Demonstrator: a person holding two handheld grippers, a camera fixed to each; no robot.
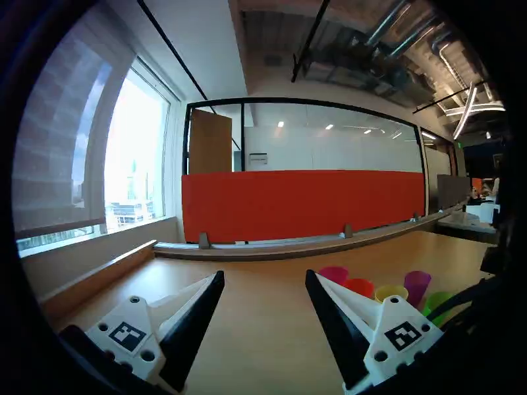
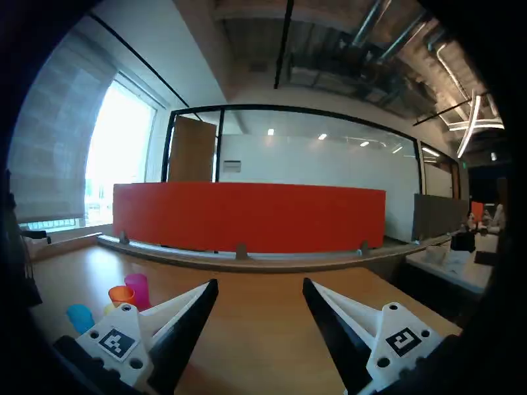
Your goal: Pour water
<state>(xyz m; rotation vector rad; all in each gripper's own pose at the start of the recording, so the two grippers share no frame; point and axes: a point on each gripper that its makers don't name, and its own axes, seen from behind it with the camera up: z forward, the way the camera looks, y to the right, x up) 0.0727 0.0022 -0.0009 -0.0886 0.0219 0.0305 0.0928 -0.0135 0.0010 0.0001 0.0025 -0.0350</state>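
Wide-spread fingers on the left gripper point(image 1: 263, 276), nothing between them, low over the wooden table point(image 1: 263, 349). Same on the right gripper point(image 2: 260, 284): spread wide, empty.

Off to the right of the left gripper, a cluster of cups (all bright, all close together): magenta cup point(image 1: 334, 273), red cup point(image 1: 359, 287), yellow cup point(image 1: 390, 292), purple cup point(image 1: 417, 284), green cup point(image 1: 436, 301) partly behind the finger. In the right gripper view, off to the left: pink cup point(image 2: 138, 288), orange cup point(image 2: 121, 295), blue cup point(image 2: 80, 317).

No telling full from empty at this distance; too small to judge.

Risks from here:
- Reaching into so packed a group and knocking the neighbours over.
- Squeezing a light cup too hard and slopping the contents.
- Tipping too fast and missing the receiving rim.
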